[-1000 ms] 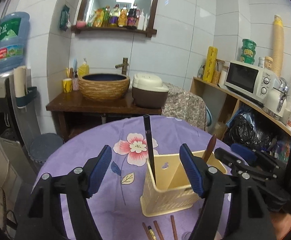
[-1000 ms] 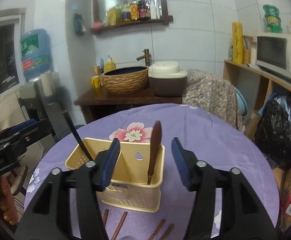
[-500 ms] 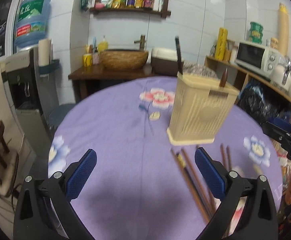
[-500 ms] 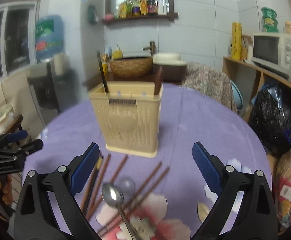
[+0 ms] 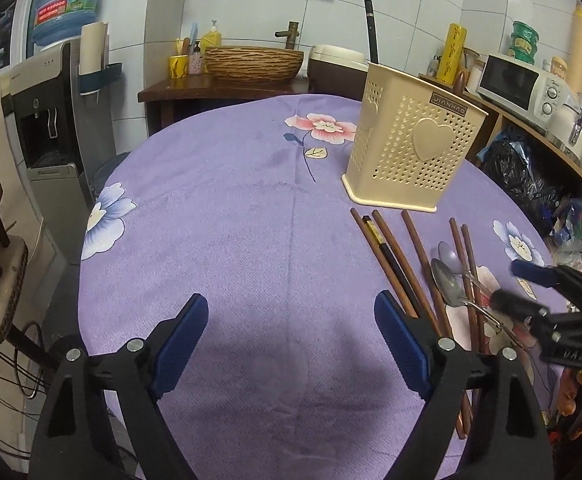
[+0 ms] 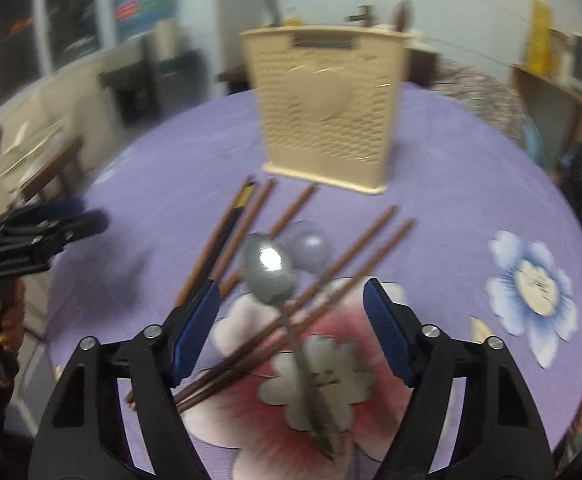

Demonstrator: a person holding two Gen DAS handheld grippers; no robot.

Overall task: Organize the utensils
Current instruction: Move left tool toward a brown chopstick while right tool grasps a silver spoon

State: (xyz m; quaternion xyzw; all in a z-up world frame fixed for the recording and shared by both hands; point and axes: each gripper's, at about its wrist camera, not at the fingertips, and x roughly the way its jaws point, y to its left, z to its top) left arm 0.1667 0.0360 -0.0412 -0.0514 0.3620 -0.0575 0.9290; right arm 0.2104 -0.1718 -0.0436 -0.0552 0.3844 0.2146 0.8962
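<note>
Spoon [image 6: 269,268] lies between right gripper [image 6: 291,320] closing jaws, untouched.

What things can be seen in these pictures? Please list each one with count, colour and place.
utensil holder: one, cream, upright on the table; one black stick and one brown tip rise above its rim
chopsticks: about six, brown, one black, lying loose before the holder
spoons: two, silver, lying among the chopsticks
tablecloth: one, purple with flowers, covering the round table
basin: one, woven brown, on the dark counter behind
microwave: one, white, on the right shelf
water bottle: one, blue, on the dispenser at left
left gripper: open, over bare cloth, jaws just closing somewhat
right gripper: open, above a spoon and chopsticks, jaws just closing somewhat
</note>
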